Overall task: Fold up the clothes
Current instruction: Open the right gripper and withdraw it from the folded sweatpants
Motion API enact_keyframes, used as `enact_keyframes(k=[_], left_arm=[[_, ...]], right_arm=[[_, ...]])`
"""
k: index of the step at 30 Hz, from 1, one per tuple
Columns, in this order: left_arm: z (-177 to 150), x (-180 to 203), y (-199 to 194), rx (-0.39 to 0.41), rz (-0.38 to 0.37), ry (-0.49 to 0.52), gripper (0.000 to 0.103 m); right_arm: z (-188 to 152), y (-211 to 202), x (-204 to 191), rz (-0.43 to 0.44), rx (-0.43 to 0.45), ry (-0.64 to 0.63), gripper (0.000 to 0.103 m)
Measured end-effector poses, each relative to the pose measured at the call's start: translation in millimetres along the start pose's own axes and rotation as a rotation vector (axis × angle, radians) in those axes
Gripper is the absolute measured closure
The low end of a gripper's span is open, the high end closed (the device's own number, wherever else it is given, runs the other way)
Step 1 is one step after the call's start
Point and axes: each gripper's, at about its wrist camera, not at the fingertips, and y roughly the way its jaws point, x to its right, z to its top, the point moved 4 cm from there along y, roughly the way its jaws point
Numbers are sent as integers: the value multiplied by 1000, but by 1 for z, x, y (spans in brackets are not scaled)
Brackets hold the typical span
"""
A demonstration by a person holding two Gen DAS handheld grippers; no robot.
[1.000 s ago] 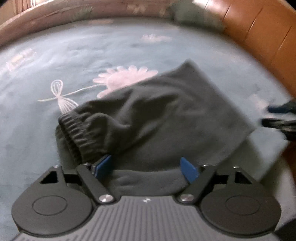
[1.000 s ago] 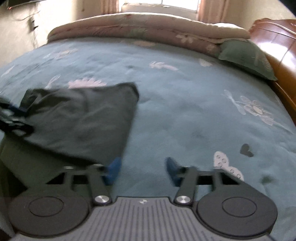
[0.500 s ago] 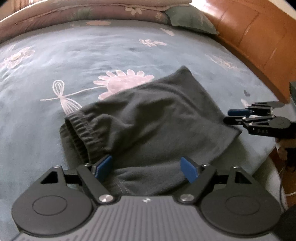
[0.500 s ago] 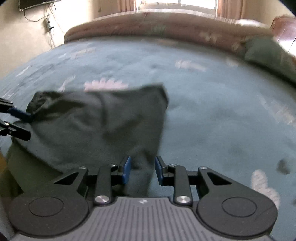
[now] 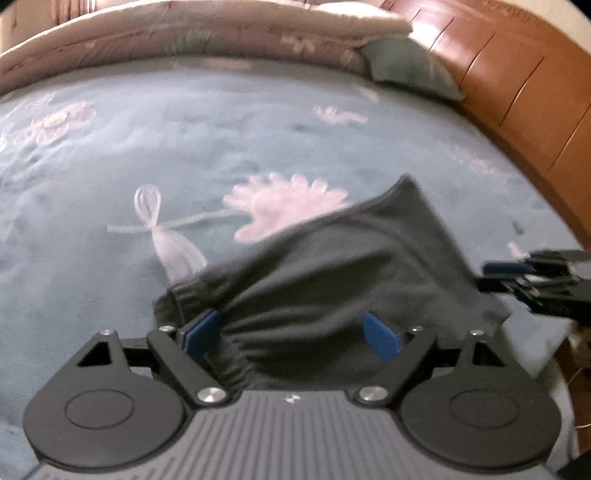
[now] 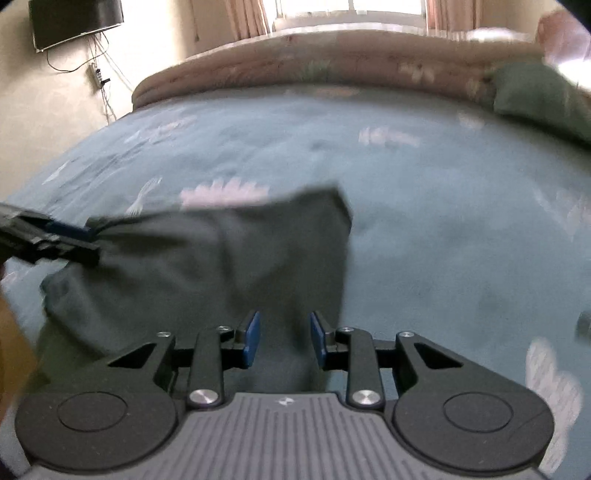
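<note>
A dark green fleece garment (image 5: 332,277) lies on the blue flowered bedspread (image 5: 147,166), its elastic waistband (image 5: 192,295) at the near left. My left gripper (image 5: 291,328) is over that waistband end. Its jaws are opening wide; the gathered fabric lies between the blue pads, ungripped. Seen from the right wrist, the garment (image 6: 207,266) stretches from the left gripper (image 6: 74,240) at the left edge toward the camera. My right gripper (image 6: 283,332) is shut on the garment's near right edge, and fabric fills the narrow gap between its pads. From the left wrist, the right gripper (image 5: 495,277) meets the garment's right edge.
A rolled floral quilt (image 5: 184,44) and a green pillow (image 5: 406,70) lie along the far side of the bed. A wooden headboard (image 5: 517,92) runs down the right. The bed's edge drops off at the near right. A wall television (image 6: 74,18) hangs at the far left.
My right gripper slid left from bare bedspread onto the garment's edge and narrowed around it. The waistband, earlier left of my left pad, now lies between the left pads, which stand slightly wider.
</note>
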Motion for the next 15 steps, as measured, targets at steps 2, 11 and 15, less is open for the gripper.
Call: enact_keyframes(k=[2, 11, 15], left_arm=[[0, 2, 3, 2, -32, 6, 14], [-16, -6, 15, -13, -40, 22, 14], [-15, -11, 15, -9, -67, 3, 12]], right_arm=[[20, 11, 2, -20, 20, -14, 63], [57, 98, 44, 88, -58, 285, 33], [68, 103, 63, 142, 8, 343, 33]])
